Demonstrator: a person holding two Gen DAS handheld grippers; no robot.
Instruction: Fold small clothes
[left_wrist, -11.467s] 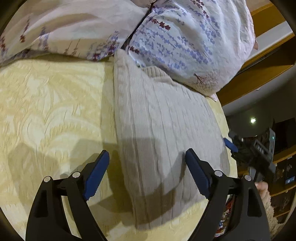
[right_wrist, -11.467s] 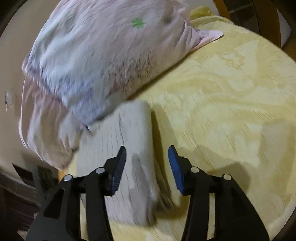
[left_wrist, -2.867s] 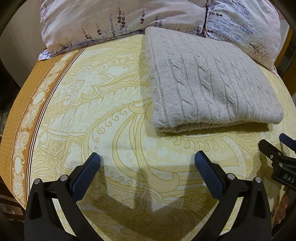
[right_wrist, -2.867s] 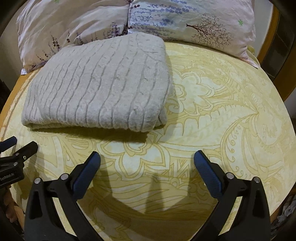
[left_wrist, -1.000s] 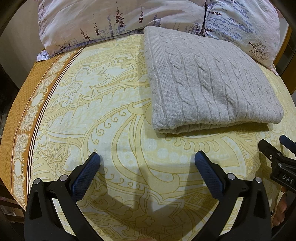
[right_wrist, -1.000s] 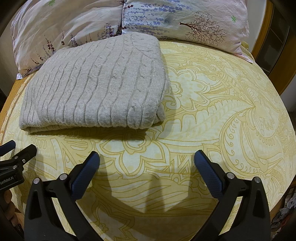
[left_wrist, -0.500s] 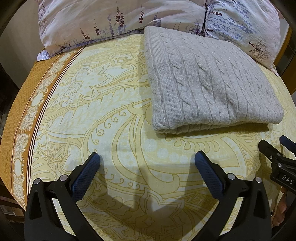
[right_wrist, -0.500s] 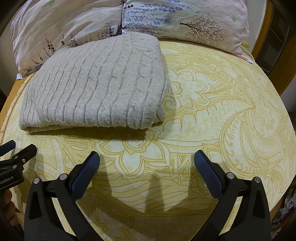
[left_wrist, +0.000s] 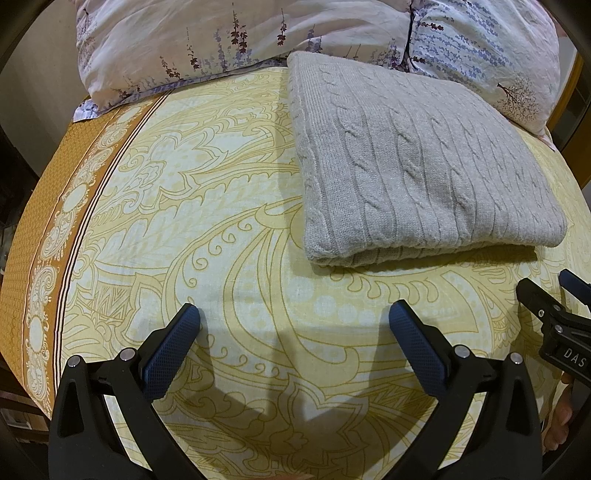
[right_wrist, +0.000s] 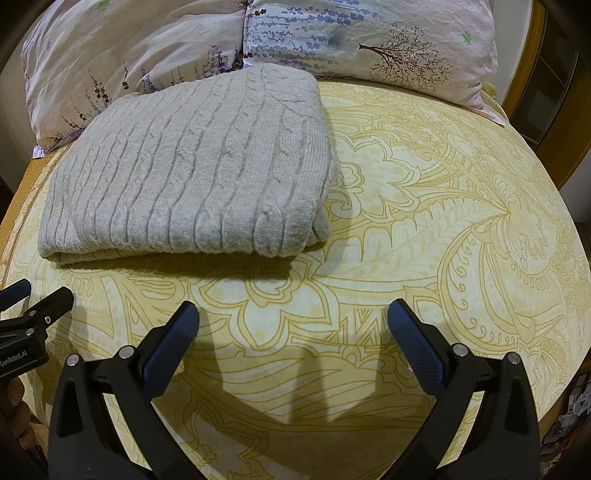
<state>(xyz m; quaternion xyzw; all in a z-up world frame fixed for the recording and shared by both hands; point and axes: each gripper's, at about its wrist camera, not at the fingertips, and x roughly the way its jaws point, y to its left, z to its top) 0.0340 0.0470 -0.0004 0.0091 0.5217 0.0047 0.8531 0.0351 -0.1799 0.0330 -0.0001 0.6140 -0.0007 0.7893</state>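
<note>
Both your claws, left gripper (left_wrist: 293, 325) and right gripper (right_wrist: 293, 325), are spread wide and hold nothing; the folded grey sweater (left_wrist: 410, 162) lies beyond them, against the pillows (left_wrist: 236, 40).

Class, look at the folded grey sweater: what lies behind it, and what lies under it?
Behind the grey sweater two floral pillows lean; its far edge touches them. Under it lies the yellow patterned bedspread, whose covered part cannot be seen.

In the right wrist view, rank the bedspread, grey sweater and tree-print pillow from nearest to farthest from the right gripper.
1. Bedspread, directly under the right gripper.
2. Folded grey sweater, ahead and left.
3. Tree-print pillow, farthest, at the head of the bed.
</note>
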